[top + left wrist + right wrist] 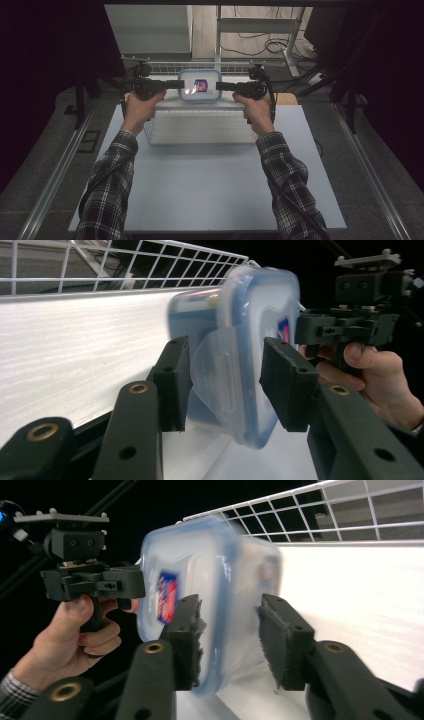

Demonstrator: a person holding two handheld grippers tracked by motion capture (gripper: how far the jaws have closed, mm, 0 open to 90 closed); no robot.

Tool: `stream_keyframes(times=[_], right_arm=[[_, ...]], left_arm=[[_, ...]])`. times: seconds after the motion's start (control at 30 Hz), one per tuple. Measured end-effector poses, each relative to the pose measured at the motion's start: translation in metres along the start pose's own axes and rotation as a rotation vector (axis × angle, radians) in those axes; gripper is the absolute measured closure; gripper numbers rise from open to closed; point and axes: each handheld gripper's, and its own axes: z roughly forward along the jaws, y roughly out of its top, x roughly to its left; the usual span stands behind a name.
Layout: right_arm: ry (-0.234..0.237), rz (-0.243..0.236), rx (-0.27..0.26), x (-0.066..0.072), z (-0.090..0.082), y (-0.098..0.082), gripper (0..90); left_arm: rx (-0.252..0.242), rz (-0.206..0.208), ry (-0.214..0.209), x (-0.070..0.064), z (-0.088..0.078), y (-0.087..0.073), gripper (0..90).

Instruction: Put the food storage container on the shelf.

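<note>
A clear plastic food container (200, 86) with a blue-rimmed lid and a red and blue label sits at the far edge of a white box (200, 127). My left gripper (181, 84) comes at it from the left and my right gripper (218, 86) from the right, both held level. In the left gripper view the container (240, 340) stands between my left gripper's (225, 385) pads, which lie against its side flap and lid rim. In the right gripper view the blurred container (215, 580) fills the gap of my right gripper (227, 635), both pads touching it.
The white box rests on a pale table (210, 190). A white wire basket (165, 67) stands just behind the container. Dark floor rails run along both sides of the table. Desk legs and cables lie farther back.
</note>
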Motion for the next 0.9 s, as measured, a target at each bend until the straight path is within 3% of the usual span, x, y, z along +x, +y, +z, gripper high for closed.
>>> stream_keyframes(times=[0.1, 0.17, 0.4, 0.63, 0.77, 0.83, 0.9], right_arm=[[-0.058, -0.045, 0.015, 0.005, 0.003, 0.000, 58.7], [-0.065, -0.047, 0.007, 0.005, 0.003, 0.000, 61.0], [-0.062, -0.044, -0.008, 0.006, 0.001, 0.000, 61.3], [-0.092, -0.079, 0.000, 0.013, 0.001, 0.001, 61.4], [-0.117, -0.102, -0.004, 0.015, -0.001, 0.000, 59.1], [-0.129, -0.154, -0.013, 0.019, -0.004, -0.005, 52.8], [-0.123, -0.159, -0.015, 0.019, -0.004, -0.006, 50.6]], left_arm=[[-0.004, -0.008, 0.000, 0.002, 0.002, -0.001, 53.0], [-0.012, -0.012, 0.007, 0.003, 0.002, -0.001, 52.7], [-0.024, 0.023, 0.143, -0.002, 0.003, 0.003, 50.1], [-0.041, 0.040, 0.165, -0.006, 0.004, 0.001, 50.0], [-0.081, 0.049, 0.138, -0.008, 0.000, -0.002, 43.5], [-0.119, 0.065, 0.082, -0.009, -0.004, -0.009, 32.7], [-0.124, 0.075, 0.084, -0.011, -0.004, -0.012, 27.4]])
